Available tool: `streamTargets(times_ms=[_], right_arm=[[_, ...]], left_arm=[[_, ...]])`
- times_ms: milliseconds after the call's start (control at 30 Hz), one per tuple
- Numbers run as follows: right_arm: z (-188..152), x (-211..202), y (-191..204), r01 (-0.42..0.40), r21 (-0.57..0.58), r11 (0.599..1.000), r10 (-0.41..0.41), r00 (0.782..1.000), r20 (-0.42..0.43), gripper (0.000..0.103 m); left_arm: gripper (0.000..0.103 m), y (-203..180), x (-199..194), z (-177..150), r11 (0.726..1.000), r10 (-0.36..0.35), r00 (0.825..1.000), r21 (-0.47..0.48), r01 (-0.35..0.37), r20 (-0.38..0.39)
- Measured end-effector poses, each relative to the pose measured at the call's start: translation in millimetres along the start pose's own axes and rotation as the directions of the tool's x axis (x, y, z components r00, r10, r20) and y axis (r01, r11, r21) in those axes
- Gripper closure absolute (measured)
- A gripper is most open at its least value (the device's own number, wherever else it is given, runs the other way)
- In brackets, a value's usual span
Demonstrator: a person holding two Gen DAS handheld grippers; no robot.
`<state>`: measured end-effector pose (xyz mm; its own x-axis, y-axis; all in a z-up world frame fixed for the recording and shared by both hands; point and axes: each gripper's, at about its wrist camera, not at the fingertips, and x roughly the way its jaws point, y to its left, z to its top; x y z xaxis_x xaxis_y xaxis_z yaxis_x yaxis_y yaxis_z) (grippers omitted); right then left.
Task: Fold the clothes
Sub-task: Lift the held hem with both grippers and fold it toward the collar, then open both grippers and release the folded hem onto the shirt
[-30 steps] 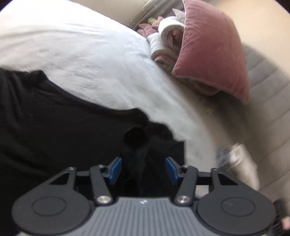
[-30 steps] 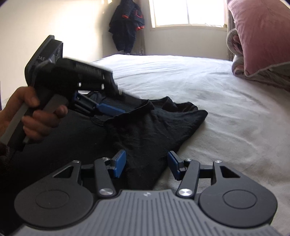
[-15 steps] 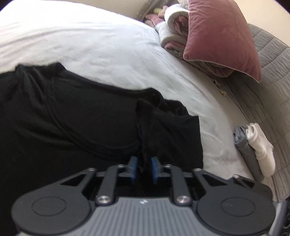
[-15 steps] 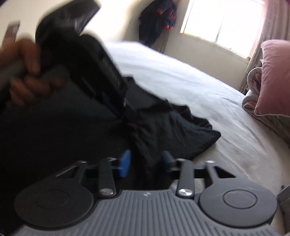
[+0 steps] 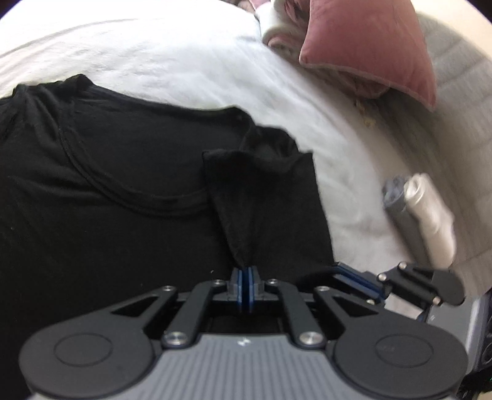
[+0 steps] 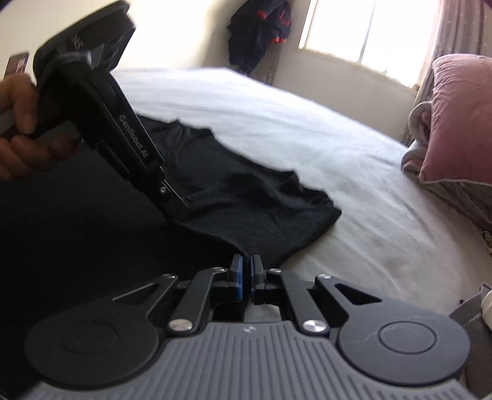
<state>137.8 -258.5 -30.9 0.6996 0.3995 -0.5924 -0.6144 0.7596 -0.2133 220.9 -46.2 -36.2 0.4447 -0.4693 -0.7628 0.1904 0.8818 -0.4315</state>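
The bed [image 5: 190, 61] is lying under everything, its white cover spreading wide, with a pink pillow [image 5: 369, 52] leaning at the head end and a dark jacket [image 6: 258, 27] hanging on the far wall by the window. Across the near side of the bed the black T-shirt [image 5: 107, 190] is lying mostly flat, its neckline curving toward me and one sleeve [image 5: 276, 172] bunching up at the edge.

I am holding a tool in each hand. My left fingers [image 5: 245, 287] are pinching shut on a fold of the sleeve cloth, drawing it into a taut peak. My right fingers [image 6: 246, 274] are closing on the shirt's edge just beside that, the pads nearly touching with dark fabric running between them.

I am judging the shirt to be light, limp and a little stretchy: it is sagging wherever I am not supporting it, and a thin pinch looks likely to slip. Seams and hems are looking like the firmest places to grip, so holding at the sleeve hem and shoulder seam seems best for carrying the sleeve inward evenly.
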Motion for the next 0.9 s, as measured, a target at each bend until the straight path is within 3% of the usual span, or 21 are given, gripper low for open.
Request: streamTargets(times_ms=[67, 133, 167, 300, 400, 467, 500, 567, 667, 800, 867, 900], right_arm=[[-2.2, 6.8, 1.1, 0.001, -0.015, 1.000, -0.002, 0.999, -0.042, 0.095], [-3.1, 4.2, -1.0, -0.010, 0.000, 1.000, 0.010, 0.999, -0.046, 0.090], [-3.2, 1.2, -3.4, -0.020, 0.013, 1.000, 0.020, 0.999, -0.040, 0.088], [-1.3, -11.4, -20.9, -0.035, 0.118, 0.992, 0.029, 0.998, 0.050, 0.088], [0.5, -10.8, -24.8, -0.043, 0.170, 0.985, 0.026, 0.995, 0.101, 0.088], [1.7, -3.4, -26.4, -0.058, 0.185, 0.981, 0.037, 0.993, 0.116, 0.087], [2.5, 1.2, -29.0, -0.096, 0.186, 0.978, 0.078, 0.991, 0.106, 0.087], [2.0, 4.4, -25.3, -0.187, 0.149, 0.971, 0.178, 0.981, 0.072, 0.087], [-2.1, 6.0, -5.2, -0.267, 0.042, 0.963, 0.268, 0.963, -0.007, 0.087], [6.5, 7.6, -9.3, -0.253, 0.082, 0.964, 0.251, 0.967, 0.032, 0.085], [7.1, 2.7, -13.8, -0.221, 0.100, 0.970, 0.214, 0.974, 0.076, 0.069], [7.5, 1.2, -17.2, -0.194, 0.117, 0.974, 0.184, 0.979, 0.093, 0.067]], left_arm=[[0.096, -2.8, -4.9, 1.4, 0.998, 0.056, 0.997, 0.032, -0.057, 0.052], [0.084, -5.5, -11.7, 3.7, 0.991, 0.111, 0.987, 0.059, -0.119, 0.119], [0.084, -6.3, -12.5, 5.3, 0.989, 0.116, 0.982, 0.070, -0.127, 0.146], [0.084, -5.9, -2.4, 13.4, 0.993, 0.018, 0.976, 0.108, -0.042, 0.215], [0.084, -5.7, 5.2, 19.5, 0.990, -0.057, 0.963, 0.140, 0.020, 0.264], [0.078, -4.0, 13.9, 23.0, 0.986, -0.105, 0.951, 0.157, 0.060, 0.292], [0.073, -0.1, 23.0, 23.9, 0.988, -0.101, 0.950, 0.144, 0.060, 0.297], [0.077, 8.1, 34.5, 26.0, 0.995, -0.046, 0.954, 0.099, 0.017, 0.295], [0.074, 12.9, 27.9, 26.7, 0.997, -0.065, 0.949, 0.065, 0.047, 0.308], [0.070, 11.8, 9.7, 20.3, 0.996, -0.081, 0.937, 0.070, 0.061, 0.339], [0.070, 10.4, 6.3, 13.6, 0.991, -0.106, 0.944, 0.106, 0.076, 0.313], [0.070, 9.8, 5.8, 10.0, 0.988, -0.118, 0.949, 0.127, 0.084, 0.293]])
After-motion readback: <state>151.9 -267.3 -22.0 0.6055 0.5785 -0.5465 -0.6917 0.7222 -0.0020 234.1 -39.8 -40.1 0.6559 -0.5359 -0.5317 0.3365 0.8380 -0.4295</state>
